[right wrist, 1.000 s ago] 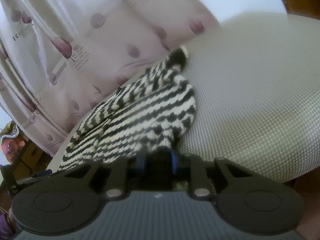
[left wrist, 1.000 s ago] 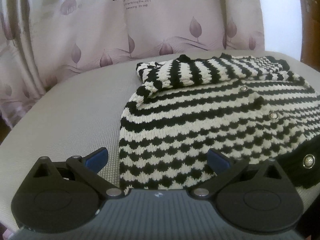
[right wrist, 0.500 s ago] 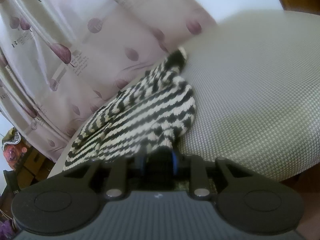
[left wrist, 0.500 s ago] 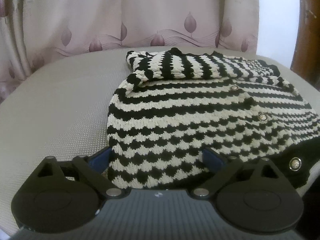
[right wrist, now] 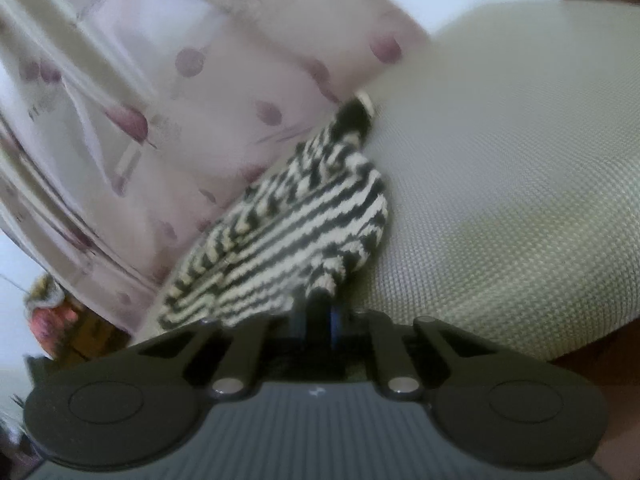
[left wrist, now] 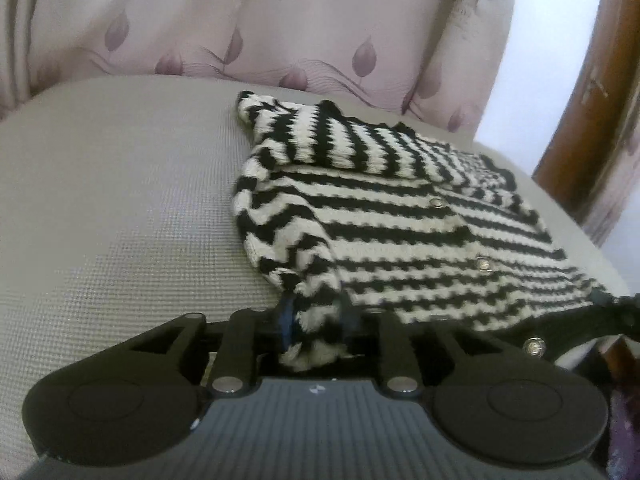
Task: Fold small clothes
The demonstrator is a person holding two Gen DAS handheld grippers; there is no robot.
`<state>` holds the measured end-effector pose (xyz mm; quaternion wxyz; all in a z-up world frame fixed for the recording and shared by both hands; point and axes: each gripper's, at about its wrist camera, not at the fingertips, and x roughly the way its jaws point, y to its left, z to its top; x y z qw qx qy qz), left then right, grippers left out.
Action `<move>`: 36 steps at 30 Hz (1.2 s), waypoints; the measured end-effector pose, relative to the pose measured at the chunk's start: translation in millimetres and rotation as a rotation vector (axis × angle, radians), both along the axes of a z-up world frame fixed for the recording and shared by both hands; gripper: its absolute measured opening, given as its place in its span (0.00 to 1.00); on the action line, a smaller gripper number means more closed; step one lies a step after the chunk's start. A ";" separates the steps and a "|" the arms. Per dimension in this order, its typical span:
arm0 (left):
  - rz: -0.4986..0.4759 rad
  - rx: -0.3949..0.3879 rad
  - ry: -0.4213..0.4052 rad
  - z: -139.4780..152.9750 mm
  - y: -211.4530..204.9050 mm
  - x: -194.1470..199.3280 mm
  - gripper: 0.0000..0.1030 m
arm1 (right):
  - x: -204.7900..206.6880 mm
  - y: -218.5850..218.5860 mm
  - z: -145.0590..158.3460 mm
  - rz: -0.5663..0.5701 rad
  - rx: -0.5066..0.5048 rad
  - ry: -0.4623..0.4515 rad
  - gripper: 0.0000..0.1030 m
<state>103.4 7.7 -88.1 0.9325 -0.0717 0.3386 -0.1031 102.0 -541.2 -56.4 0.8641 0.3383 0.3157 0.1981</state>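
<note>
A small black-and-white striped knitted cardigan (left wrist: 420,232) with metal snap buttons lies on a grey woven table (left wrist: 120,220), one sleeve folded across its far part. My left gripper (left wrist: 316,320) is shut on the cardigan's near left edge, which bunches up between the blue-padded fingers. In the right wrist view the same cardigan (right wrist: 288,224) shows from its other side. My right gripper (right wrist: 318,312) is shut on the cardigan's near edge and lifts it slightly off the table (right wrist: 500,200).
A pale pink curtain with purple leaf prints (left wrist: 240,20) hangs right behind the table's far edge. A brown wooden door frame (left wrist: 592,120) stands at the right. Cluttered items (right wrist: 52,312) sit beyond the table at the left of the right wrist view.
My left gripper, open over the cardigan's near left edge earlier, has closed on it and gathered the fabric. My right gripper stays shut on the cardigan and has shifted slightly.
</note>
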 end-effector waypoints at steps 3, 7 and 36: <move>0.032 0.052 -0.033 4.0 5.9 -7.0 0.93 | 3.1 -1.1 -2.5 0.037 0.012 0.036 0.13; -0.049 -0.058 0.049 -1.1 12.5 -5.8 0.88 | 3.4 1.9 -5.2 0.063 0.036 0.041 0.28; 0.075 -0.370 -0.001 -0.5 24.8 -55.2 0.16 | -45.4 4.3 -3.2 0.000 0.224 0.005 0.08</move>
